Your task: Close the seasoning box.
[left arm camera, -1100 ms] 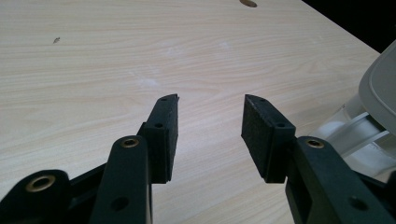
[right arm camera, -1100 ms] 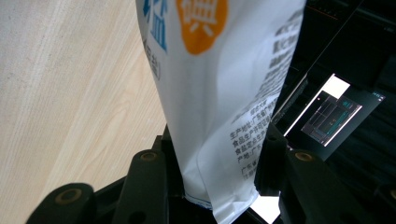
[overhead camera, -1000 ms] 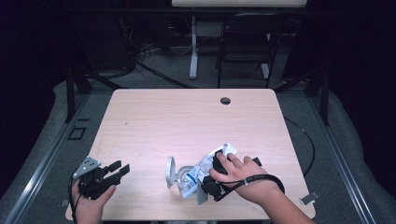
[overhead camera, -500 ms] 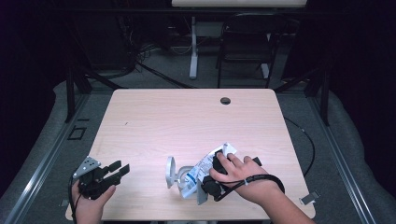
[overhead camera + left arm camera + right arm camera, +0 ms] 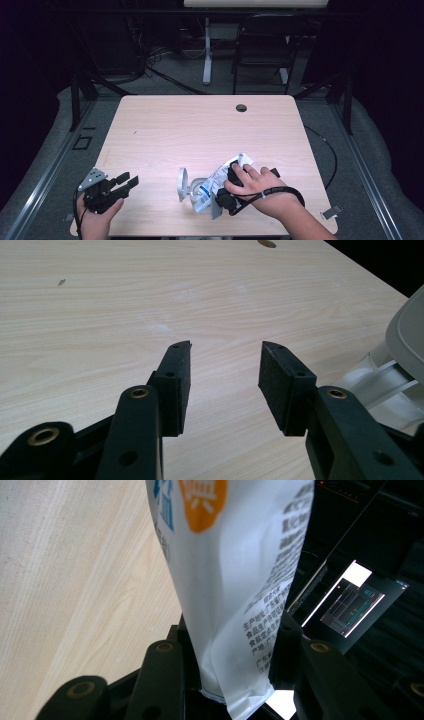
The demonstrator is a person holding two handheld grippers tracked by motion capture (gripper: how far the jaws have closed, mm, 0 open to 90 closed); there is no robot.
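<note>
Near edge of the desk (image 5: 200,125), working low and central.

My right hand-held gripper (image 5: 227,192) is clenched on the white printed pouch (image 5: 220,177). In the right gripper view the pouch (image 5: 235,580) runs up from between the jaws, its bottom seam pinched between the two pads. In the high view its long axis slants from about 7 o'clock at the jar end up to 1 o'clock at the free corner, and my right hand (image 5: 255,187) lies over its nearer half.

The clear plastic jar (image 5: 197,187) lies on its side just at 9 o'clock of the right hand-held gripper, touching the pouch; its pale round lid (image 5: 182,184) stands on edge at the left end. Whether the pouch is partly inside the jar mouth I cannot tell.

My left hand-held gripper (image 5: 125,182) is released, jaws spread with nothing between them, resting well apart at the near left corner. From it, the jar lies at 3 o'clock, straight along the desk edge. In the left gripper view the jar (image 5: 385,380) sits at the right margin, off the jaw line.

Judgement: the right side is far nearer. To steady the jar, the left would need to travel toward 3 o'clock and turn inward.
</note>
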